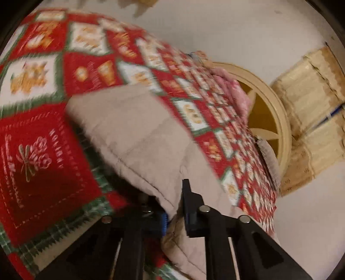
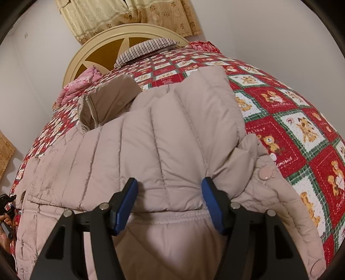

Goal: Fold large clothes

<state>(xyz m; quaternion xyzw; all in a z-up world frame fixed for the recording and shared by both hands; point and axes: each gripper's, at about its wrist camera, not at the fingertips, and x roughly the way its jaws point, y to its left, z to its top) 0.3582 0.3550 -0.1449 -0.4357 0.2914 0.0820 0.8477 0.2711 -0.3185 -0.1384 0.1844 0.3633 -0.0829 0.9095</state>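
A beige quilted puffer jacket [image 2: 168,137] lies on a bed with a red, green and white Christmas quilt [image 2: 286,120]. Its collar and zipper [image 2: 90,112] point toward the headboard. My right gripper [image 2: 170,200] is open, its blue-padded fingers [image 2: 127,200] straddling a folded-over part of the jacket near the hem. In the blurred left wrist view, my left gripper [image 1: 172,206] is shut on an edge of the jacket [image 1: 133,133], lifting it above the quilt [image 1: 36,150].
A round cream headboard [image 2: 90,51] stands at the bed's far end, with a striped pillow [image 2: 146,47] and pink bedding [image 2: 82,84]. Patterned curtains [image 2: 129,17] hang behind. White walls surround the bed.
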